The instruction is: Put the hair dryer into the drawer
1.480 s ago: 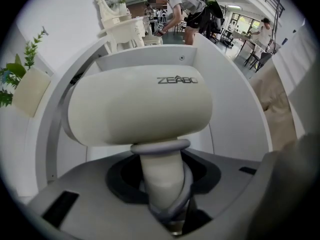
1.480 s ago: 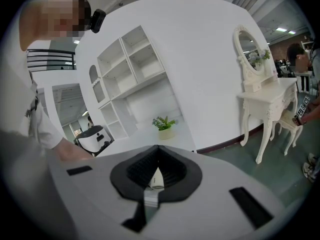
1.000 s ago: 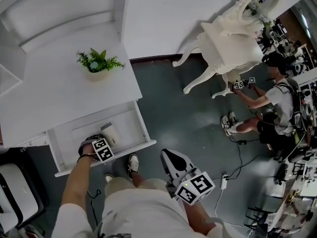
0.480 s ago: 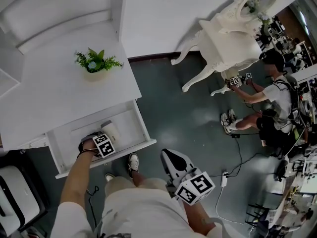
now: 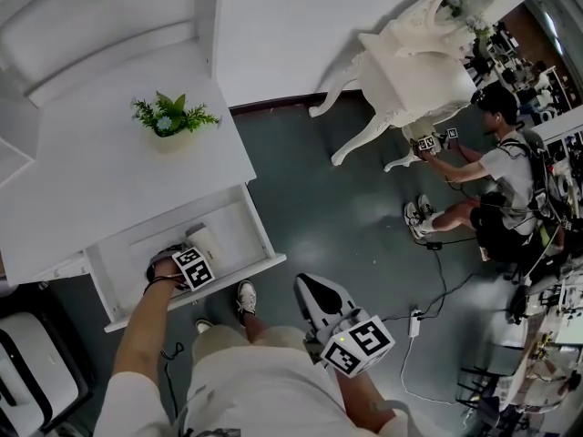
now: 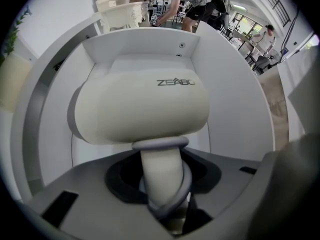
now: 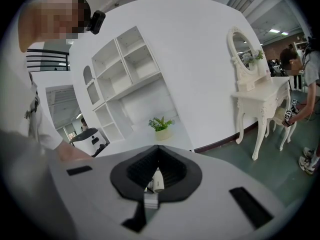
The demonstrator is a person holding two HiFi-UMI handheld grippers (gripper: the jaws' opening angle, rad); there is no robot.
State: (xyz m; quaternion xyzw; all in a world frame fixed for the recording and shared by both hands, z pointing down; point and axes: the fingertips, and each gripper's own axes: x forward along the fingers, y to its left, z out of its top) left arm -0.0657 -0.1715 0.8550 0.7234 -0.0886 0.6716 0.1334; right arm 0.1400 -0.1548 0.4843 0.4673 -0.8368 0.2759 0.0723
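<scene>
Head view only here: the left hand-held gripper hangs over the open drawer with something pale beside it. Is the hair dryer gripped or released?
Observer: Gripped. The left gripper view shows the left hand-held gripper closed on the handle of the hair dryer.
Operator: Is the dryer actually inside the drawer?
Observer: Yes. The walls of the drawer rise around its barrel.
Operator: Is anything trailing over the edge?
Observer: No. Its grey cord is looped round the handle.
</scene>
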